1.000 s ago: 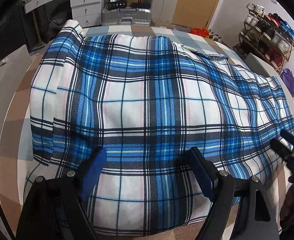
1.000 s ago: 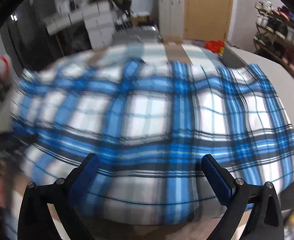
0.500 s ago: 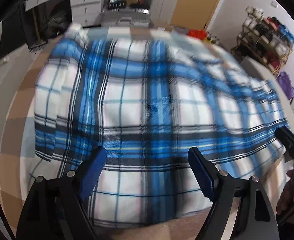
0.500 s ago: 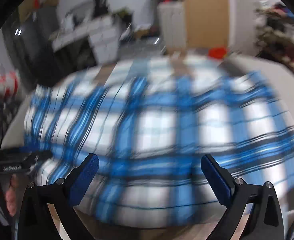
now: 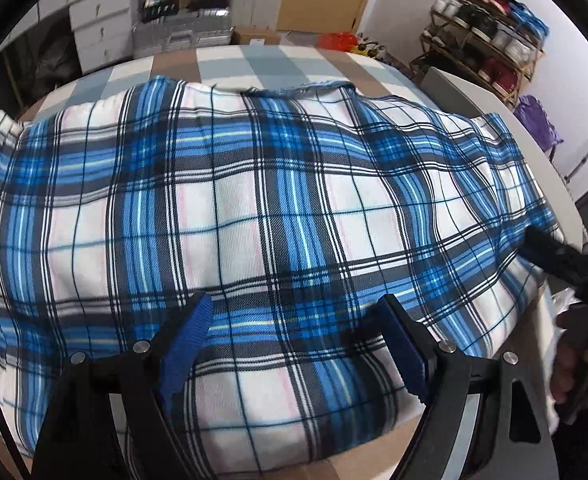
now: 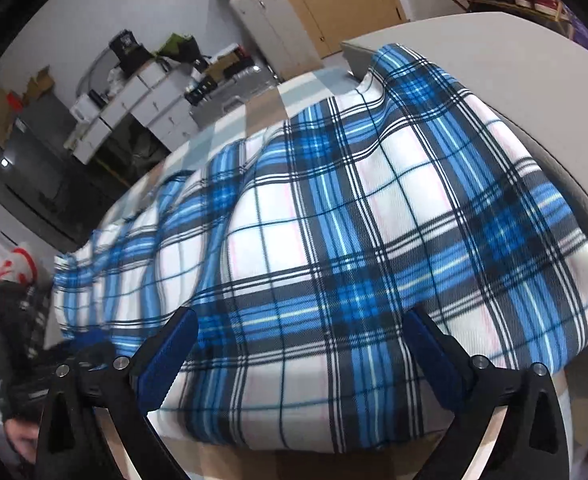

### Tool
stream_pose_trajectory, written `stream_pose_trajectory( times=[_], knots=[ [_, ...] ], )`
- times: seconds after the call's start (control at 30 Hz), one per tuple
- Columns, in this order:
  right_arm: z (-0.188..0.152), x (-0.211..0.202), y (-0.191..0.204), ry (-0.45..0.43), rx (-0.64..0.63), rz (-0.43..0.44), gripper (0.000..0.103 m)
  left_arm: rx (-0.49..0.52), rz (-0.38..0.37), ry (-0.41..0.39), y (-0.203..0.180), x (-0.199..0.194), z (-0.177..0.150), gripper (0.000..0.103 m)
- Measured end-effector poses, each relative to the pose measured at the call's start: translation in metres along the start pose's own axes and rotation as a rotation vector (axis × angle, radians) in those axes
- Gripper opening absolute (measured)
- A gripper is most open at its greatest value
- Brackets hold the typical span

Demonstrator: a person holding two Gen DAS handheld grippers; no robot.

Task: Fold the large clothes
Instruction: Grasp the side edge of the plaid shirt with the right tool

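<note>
Table point(image 5: 254, 56), checked cloth, carries plaid garment point(image 5: 254, 208) spread flat across most of it. Left gripper point(image 5: 294, 332) over near hem, jaws wide apart, holding nothing. Right gripper point(image 6: 306, 344) likewise spread, empty, over garment's right end.

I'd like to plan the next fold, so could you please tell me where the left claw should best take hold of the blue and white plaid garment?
Probably the near hem of the blue and white plaid fabric garment, approached low from the near table side. That edge lies flat and exposed just below the open left claw, so one finger could slide beneath it.
</note>
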State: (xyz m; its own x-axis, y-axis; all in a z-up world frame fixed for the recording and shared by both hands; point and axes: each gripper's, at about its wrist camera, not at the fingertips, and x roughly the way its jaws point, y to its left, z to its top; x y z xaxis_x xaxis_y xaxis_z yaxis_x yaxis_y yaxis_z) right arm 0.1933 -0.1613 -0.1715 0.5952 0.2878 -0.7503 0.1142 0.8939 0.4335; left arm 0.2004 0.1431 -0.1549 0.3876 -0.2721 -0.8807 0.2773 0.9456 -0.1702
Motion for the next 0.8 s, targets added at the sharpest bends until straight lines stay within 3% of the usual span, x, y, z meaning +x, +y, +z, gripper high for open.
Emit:
stream_pose_trajectory(
  times=[0.13, 0.23, 0.37, 0.4, 0.43, 0.5, 0.6, 0.67, 0.73, 0.8],
  knots=[
    [-0.008, -0.034, -0.011, -0.106, 0.060, 0.117, 0.103, -0.007, 0.023, 0.024, -0.009, -0.010, 0.003, 0.080],
    [-0.013, -0.045, -0.001, -0.144, 0.046, 0.300, 0.103, 0.018, -0.017, 0.010, -0.025, -0.017, 0.002, 0.080],
    [-0.013, -0.012, 0.013, -0.033, 0.108, 0.478, 0.103, 0.031, 0.014, 0.049, -0.023, 0.003, -0.005, 0.080],
    [-0.016, 0.007, 0.013, 0.026, 0.152, 0.499, 0.103, 0.060, 0.031, 0.015, -0.023, 0.002, -0.008, 0.080],
    [-0.019, 0.022, 0.013, 0.080, 0.170, 0.475, 0.101, 0.091, 0.056, 0.013, -0.025, 0.005, -0.011, 0.080],
    [-0.022, 0.021, 0.020, 0.057, 0.114, 0.397, 0.100, 0.127, 0.082, 0.016, -0.030, 0.007, -0.013, 0.080],
    [-0.032, 0.015, 0.015, 0.032, 0.145, 0.404, 0.101, 0.090, 0.080, 0.038, -0.030, 0.002, -0.010, 0.080],
    [-0.038, -0.002, 0.009, -0.006, 0.142, 0.387, 0.101, 0.059, 0.044, 0.051, -0.031, -0.006, -0.007, 0.080],
    [-0.047, -0.027, -0.002, -0.069, 0.147, 0.323, 0.102, 0.036, -0.030, 0.042, -0.037, -0.015, -0.003, 0.080],
    [-0.052, -0.050, -0.022, -0.125, 0.178, 0.240, 0.103, 0.058, -0.057, 0.019, -0.050, -0.020, 0.002, 0.080]
  ],
)
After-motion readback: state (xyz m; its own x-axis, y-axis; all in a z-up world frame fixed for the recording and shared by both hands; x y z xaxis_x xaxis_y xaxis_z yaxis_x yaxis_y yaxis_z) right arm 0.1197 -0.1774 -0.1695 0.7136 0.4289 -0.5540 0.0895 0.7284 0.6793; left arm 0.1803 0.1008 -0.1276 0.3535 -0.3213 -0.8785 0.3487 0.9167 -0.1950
